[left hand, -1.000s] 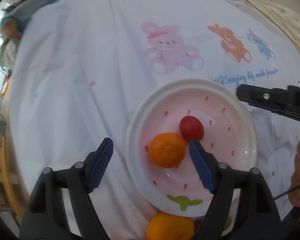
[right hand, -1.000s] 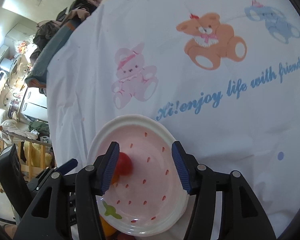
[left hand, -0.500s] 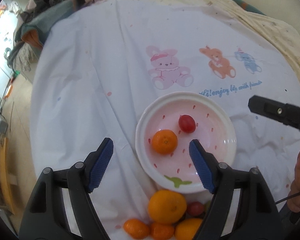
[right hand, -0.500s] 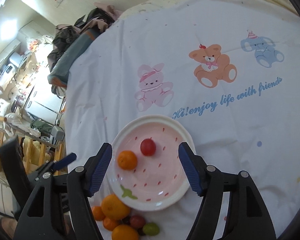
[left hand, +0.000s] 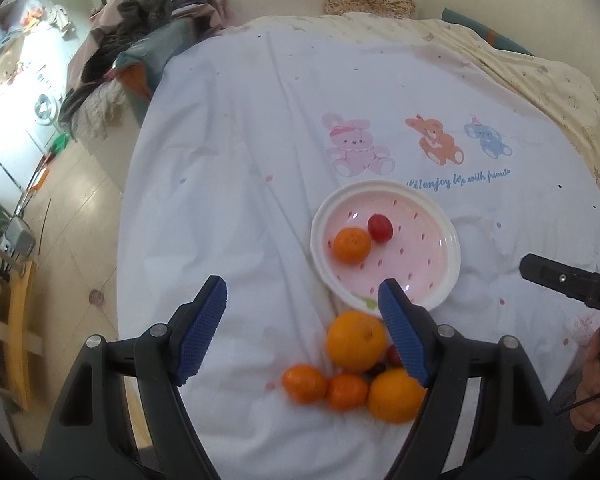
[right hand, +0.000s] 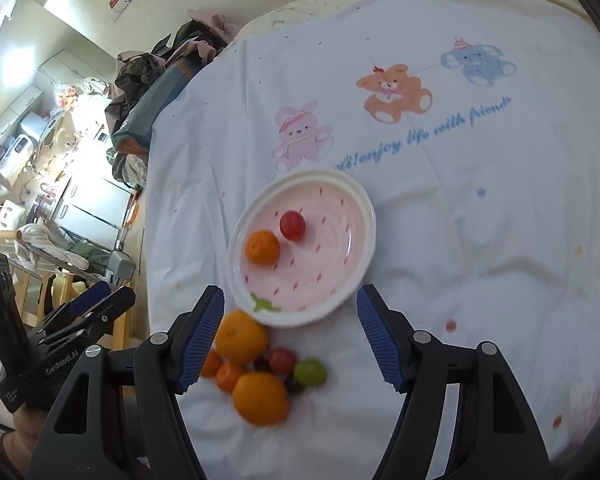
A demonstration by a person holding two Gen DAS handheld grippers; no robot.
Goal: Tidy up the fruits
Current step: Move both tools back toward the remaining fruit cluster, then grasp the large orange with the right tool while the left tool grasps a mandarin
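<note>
A pink strawberry-print plate [left hand: 428, 288] [right hand: 356, 264] on the white sheet holds a small orange [left hand: 352, 245] [right hand: 262, 247] and a red cherry tomato [left hand: 380, 228] [right hand: 292, 225]. In front of the plate lies a pile of fruit: a big orange [left hand: 355, 341] [right hand: 242, 337], another orange [left hand: 394, 395] [right hand: 261, 398], two small oranges [left hand: 305, 383], a red tomato [right hand: 282, 360] and a green one [right hand: 309, 372]. My left gripper [left hand: 300, 332] is open and empty above the pile. My right gripper [right hand: 290, 338] is open and empty above the plate's near rim.
The white sheet with cartoon animals [left hand: 360, 152] covers a bed. A heap of clothes [left hand: 140, 40] lies at the far left corner. The bed's left edge drops to a wooden floor [left hand: 72, 240]. Yellow chairs [left hand: 4, 320] stand at the left.
Both grippers have pulled back and up from the plate. The fruit pile in front of the plate has come into full view. Both stay open and empty.
</note>
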